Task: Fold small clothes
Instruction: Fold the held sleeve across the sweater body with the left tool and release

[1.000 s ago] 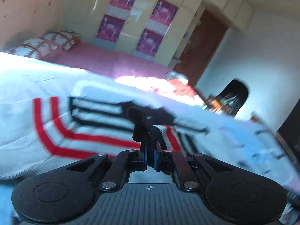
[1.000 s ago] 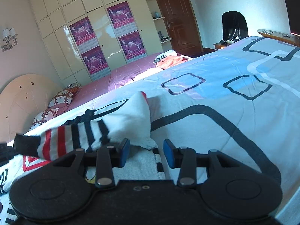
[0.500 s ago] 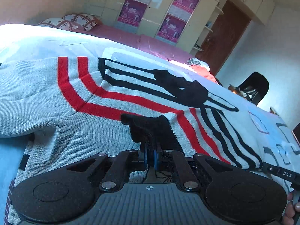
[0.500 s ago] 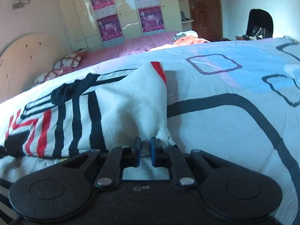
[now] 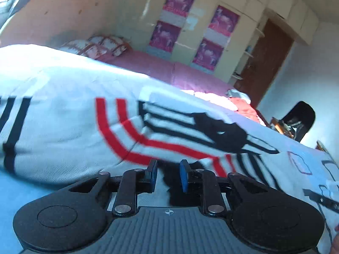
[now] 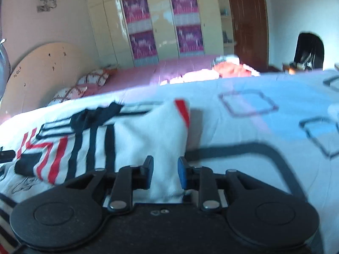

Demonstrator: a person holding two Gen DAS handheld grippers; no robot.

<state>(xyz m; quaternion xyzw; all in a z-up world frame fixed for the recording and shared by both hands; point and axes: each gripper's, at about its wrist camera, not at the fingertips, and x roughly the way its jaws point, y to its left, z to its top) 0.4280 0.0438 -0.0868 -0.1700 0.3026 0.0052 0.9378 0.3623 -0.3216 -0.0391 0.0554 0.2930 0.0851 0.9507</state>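
A white knit sweater (image 5: 63, 131) with red and black stripes lies folded on the light blue bedspread (image 5: 21, 190). My left gripper (image 5: 168, 174) sits low at its near edge. Its jaws are opening, and the sweater's black cuff (image 5: 175, 182) lies loose in the gap. In the right wrist view the sweater (image 6: 144, 139) shows a folded white flap with a red band at its far corner. My right gripper (image 6: 165, 172) is at that flap's near edge. Its jaws are opening too, with the white knit filling the space between the blue pads.
The bedspread (image 6: 243, 127), printed with dark outlined rectangles, stretches to the right. Behind it stands a pink bed (image 6: 131, 76) with patterned pillows (image 5: 95, 46) and a heap of orange clothes (image 6: 228, 69). A wardrobe with posters (image 6: 161, 21), a brown door and a black chair (image 6: 309, 50) line the back.
The left jaws, shut on the black cuff before, have parted. The right jaws closed on the white flap half a second ago and have spread again. Both grippers shifted along the sweater.
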